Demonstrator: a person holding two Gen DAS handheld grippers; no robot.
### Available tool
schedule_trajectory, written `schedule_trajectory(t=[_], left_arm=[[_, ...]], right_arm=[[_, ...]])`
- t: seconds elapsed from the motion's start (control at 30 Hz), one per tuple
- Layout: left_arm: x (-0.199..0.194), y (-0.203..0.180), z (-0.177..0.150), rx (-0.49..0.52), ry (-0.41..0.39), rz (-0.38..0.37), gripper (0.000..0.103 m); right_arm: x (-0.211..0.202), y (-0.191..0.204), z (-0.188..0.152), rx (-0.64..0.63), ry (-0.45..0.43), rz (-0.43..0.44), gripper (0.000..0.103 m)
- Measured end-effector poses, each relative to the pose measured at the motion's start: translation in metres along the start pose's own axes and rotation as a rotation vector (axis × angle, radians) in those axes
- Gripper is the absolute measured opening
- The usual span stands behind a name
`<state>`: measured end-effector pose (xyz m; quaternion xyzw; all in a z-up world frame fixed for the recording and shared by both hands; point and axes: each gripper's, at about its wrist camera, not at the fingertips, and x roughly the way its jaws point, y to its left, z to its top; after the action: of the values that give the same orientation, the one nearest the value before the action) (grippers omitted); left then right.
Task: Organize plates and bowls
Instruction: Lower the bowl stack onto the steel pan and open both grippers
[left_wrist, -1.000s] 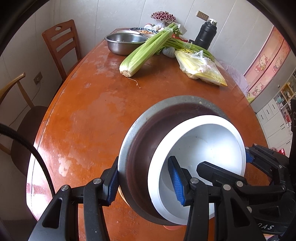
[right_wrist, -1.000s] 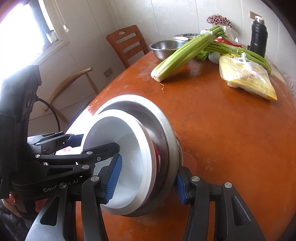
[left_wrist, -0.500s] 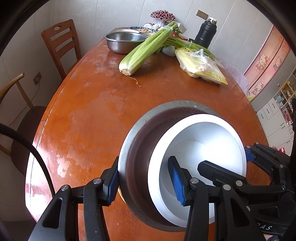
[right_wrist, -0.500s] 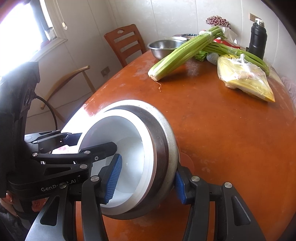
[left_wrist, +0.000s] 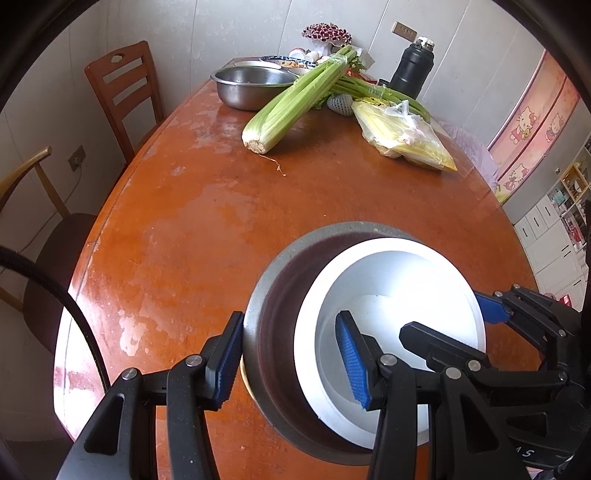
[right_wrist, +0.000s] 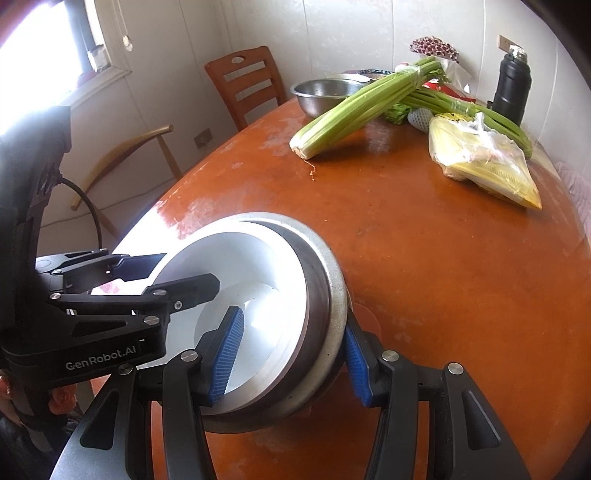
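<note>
**Two grippers, one stack of bowls**

Both tools are on the same stack at the near end of the orange table (left_wrist: 229, 206). A white bowl (left_wrist: 388, 280) sits nested inside a steel bowl (left_wrist: 280, 295), pushed off-centre toward the right side of the steel one, and the pair is tipped up on edge.

The left gripper (left_wrist: 291, 358) is partly closed: one blue pad presses the steel bowl's outer wall, the other sits inside the white bowl, so it pinches both rims together. The right gripper (right_wrist: 291, 354) mirrors that from the opposite side, one pad inside the white bowl, one against the steel wall, clamped about the same width.

Beyond the stack, toward the far end of the table, lies a celery bunch (left_wrist: 295, 103); past it a second steel basin (left_wrist: 251, 85), to the celery's right a plastic bag of yellow produce (left_wrist: 402, 136) and a black flask (left_wrist: 413, 74).
</note>
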<state>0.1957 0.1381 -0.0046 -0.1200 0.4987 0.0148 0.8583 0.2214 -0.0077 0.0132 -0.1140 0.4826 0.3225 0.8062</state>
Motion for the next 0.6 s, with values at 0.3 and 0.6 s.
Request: schedule_trajectory(t=[0.3, 0.6], left_arm=[[-0.019, 0.007, -0.002, 0.005, -0.061, 0.043, 0.052], [-0.042, -0.004, -0.006, 0.03, -0.11, 0.034, 0.053]], right_arm=[[0.0, 0.003, 0.0, -0.013, 0.0, -0.025, 0.055], [-0.015, 0.003, 0.001, -0.002, -0.05, -0.062, 0.058]])
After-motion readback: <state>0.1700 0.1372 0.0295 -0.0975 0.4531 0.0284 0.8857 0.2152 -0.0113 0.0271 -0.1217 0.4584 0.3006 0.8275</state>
